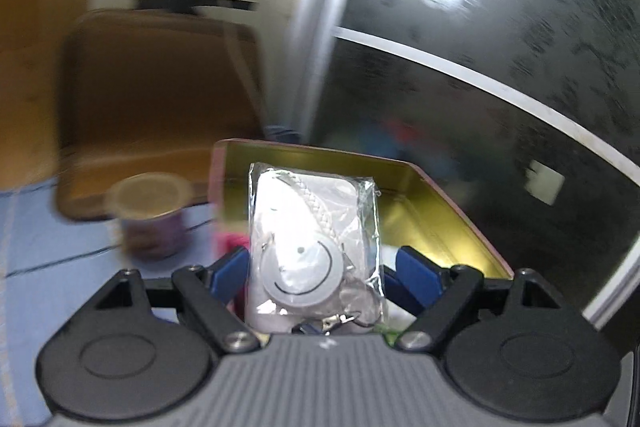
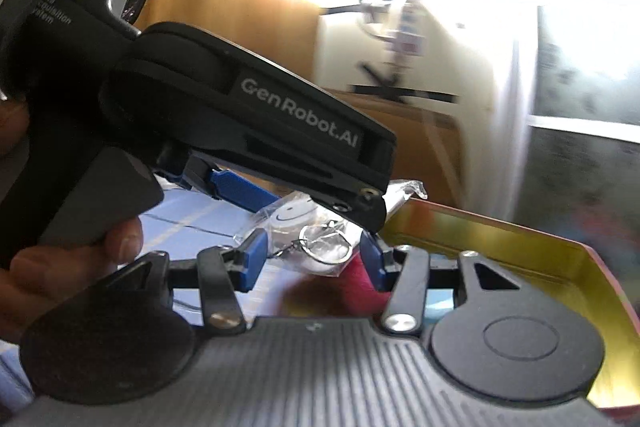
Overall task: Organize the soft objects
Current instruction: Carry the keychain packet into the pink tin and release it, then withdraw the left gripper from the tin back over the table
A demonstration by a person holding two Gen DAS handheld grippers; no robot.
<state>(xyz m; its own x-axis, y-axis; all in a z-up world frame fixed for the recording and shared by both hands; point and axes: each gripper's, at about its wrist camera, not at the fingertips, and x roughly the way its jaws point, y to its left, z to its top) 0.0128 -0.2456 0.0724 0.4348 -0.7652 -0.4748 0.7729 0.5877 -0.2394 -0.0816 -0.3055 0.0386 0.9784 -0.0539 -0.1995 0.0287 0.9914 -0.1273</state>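
A clear plastic packet (image 1: 316, 251) holds a white smiley-face charm with a braided cord and a metal ring. It stands between the blue pads of my left gripper (image 1: 320, 271), which grips it above a gold-lined tin box (image 1: 436, 211). In the right wrist view the same packet (image 2: 308, 231) hangs under the left gripper (image 2: 280, 195). My right gripper (image 2: 312, 259) is open, and the packet's lower end with the ring sits between its blue pads (image 2: 253, 259). The tin box (image 2: 560, 267) lies below right, with a red soft item (image 2: 344, 291) under the packet.
A purple cup (image 1: 150, 215) stands on the blue cloth (image 1: 48, 251) at left. A brown cardboard box (image 1: 156, 99) is behind it. A dark glass door with white frame (image 1: 480, 67) fills the right. A hand (image 2: 76, 259) holds the left gripper.
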